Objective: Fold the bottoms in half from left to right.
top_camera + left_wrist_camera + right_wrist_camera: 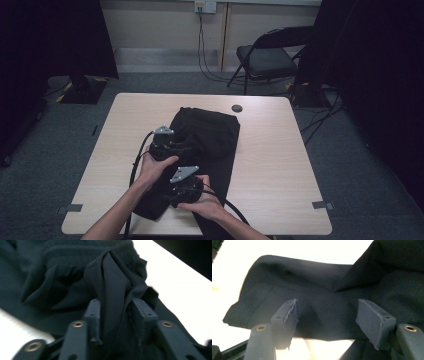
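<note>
Lying on the bench (pixel 280 150), the black garment (pixel 210 135) has a fold between the spread left tool (pixel 115 307); the right tool (pixel 327 312), at 5 o'clock from it, is spread over the cloth.

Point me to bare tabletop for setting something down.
Free: the table right of the black garment, up to the round grommet; also the far-left strip. Crowded: near-centre, where both grippers work the cloth.

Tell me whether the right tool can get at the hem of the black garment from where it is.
Probably yes: the right tool hangs open just over the garment, with nothing between them.
</note>
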The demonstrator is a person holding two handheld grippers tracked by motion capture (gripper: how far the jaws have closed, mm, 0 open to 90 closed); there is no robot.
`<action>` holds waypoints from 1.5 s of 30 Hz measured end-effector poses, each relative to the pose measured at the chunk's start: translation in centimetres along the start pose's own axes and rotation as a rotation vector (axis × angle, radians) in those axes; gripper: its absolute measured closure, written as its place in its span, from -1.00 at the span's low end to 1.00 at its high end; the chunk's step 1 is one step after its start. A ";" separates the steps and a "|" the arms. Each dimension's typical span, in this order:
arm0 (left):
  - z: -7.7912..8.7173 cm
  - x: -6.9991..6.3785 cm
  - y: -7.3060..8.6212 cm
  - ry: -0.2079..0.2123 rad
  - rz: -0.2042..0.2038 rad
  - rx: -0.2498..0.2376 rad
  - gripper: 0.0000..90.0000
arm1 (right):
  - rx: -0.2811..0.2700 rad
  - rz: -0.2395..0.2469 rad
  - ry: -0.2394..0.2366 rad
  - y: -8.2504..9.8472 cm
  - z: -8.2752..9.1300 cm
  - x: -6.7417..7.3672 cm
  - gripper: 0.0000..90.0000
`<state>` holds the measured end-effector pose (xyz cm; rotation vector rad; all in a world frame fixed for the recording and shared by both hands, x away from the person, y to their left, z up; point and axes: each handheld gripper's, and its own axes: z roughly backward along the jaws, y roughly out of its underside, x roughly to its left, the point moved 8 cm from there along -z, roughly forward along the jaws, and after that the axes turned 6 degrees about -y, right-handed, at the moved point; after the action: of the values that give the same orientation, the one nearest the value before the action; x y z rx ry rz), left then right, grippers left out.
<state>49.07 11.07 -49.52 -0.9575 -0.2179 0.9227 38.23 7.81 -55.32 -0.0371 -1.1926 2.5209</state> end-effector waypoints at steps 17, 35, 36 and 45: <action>5.5 1.9 -0.3 0.012 -0.010 -0.107 -0.33 | -0.134 0.024 0.037 -3.0 8.0 -0.5 0.97; 3.2 -8.5 6.6 0.200 -0.304 0.154 0.50 | -0.007 -0.214 0.392 6.4 16.0 -12.2 0.25; 2.8 -9.1 7.0 0.205 -0.305 0.166 0.44 | -0.020 -0.214 0.397 6.3 16.4 -12.0 0.17; 0.3 -12.6 8.5 0.233 -0.380 0.219 0.18 | -0.080 -0.192 0.312 8.1 18.8 -7.2 0.58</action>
<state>36.24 3.74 -53.18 -0.7770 -0.0926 0.4705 39.34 -13.25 -50.15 -0.3092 -1.1112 2.2018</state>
